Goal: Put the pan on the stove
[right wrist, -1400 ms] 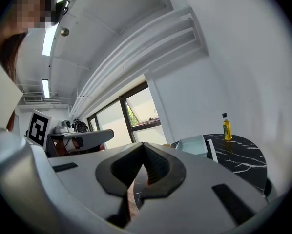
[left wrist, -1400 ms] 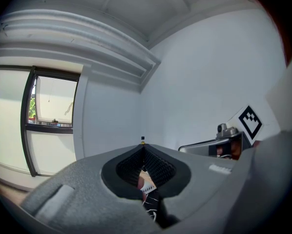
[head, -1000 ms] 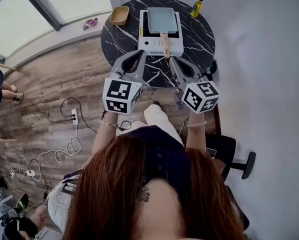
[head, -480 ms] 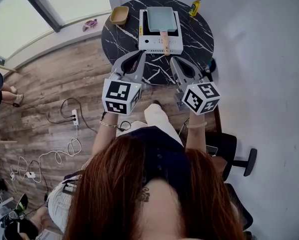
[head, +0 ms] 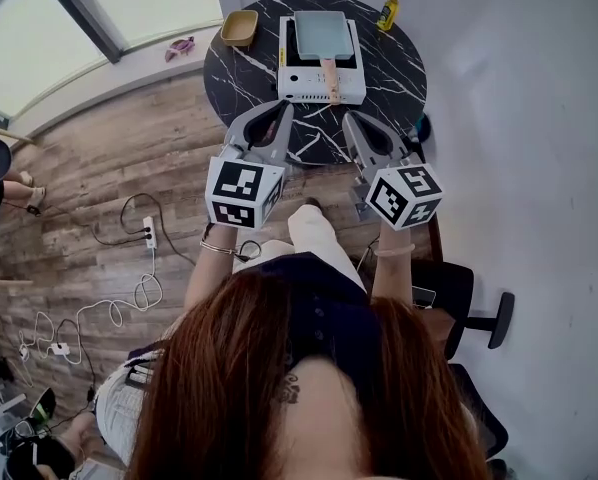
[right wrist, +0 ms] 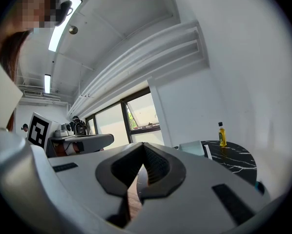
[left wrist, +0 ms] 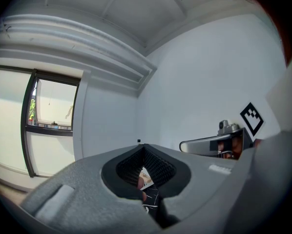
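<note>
A pale green rectangular pan (head: 322, 36) with a wooden handle (head: 329, 74) rests on the white portable stove (head: 319, 90), on the round black marble table (head: 394, 73). Both grippers hover level over the table's near edge, short of the stove. My left gripper (head: 283, 109) is shut and holds nothing; its tips meet in the left gripper view (left wrist: 144, 147). My right gripper (head: 349, 118) is shut and holds nothing too (right wrist: 143, 147). The right gripper view shows the pan (right wrist: 191, 148) ahead on the right and the table (right wrist: 236, 162).
A wooden bowl (head: 239, 28) sits at the table's left rim, a yellow oil bottle (head: 388, 11) at its far right (right wrist: 222, 133). A white wall runs close on the right. A dark chair (head: 474, 313) is behind me. Cables and a power strip (head: 147, 234) lie on the wooden floor.
Both grippers have edged slightly forward towards the table, side by side. Their jaws stay shut. The pan has not moved on the stove.
</note>
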Tool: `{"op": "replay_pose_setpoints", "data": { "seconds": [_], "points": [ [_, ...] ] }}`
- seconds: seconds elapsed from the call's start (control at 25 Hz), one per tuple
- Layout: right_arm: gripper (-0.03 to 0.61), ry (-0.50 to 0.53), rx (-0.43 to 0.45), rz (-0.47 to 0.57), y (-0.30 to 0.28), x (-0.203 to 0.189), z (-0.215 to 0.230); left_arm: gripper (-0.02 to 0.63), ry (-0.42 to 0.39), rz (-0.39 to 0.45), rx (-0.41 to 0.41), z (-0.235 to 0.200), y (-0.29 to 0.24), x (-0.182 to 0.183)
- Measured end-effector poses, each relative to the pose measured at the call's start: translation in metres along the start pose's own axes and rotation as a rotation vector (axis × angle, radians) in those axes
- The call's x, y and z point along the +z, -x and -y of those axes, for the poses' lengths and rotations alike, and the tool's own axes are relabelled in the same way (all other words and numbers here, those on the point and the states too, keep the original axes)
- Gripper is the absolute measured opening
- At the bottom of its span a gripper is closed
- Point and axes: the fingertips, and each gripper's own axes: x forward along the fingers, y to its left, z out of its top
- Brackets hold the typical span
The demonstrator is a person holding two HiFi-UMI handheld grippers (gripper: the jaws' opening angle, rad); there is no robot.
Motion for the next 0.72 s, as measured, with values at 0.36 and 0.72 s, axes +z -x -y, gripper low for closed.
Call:
{"op": "replay_pose_setpoints", "data": {
  "seconds": [0.36, 0.72],
  "points": [
    [0.009, 0.003, -0.004, 0.000, 0.010, -0.002, -0.008, 0.011, 0.011, 0.005, 0.003, 0.004, 0.011, -0.002],
    [0.009, 0.006, -0.015, 0.002, 0.020, -0.004, -0.011, 0.011, 0.011, 0.004, -0.010, 0.010, 0.016, -0.004]
  ]
}}
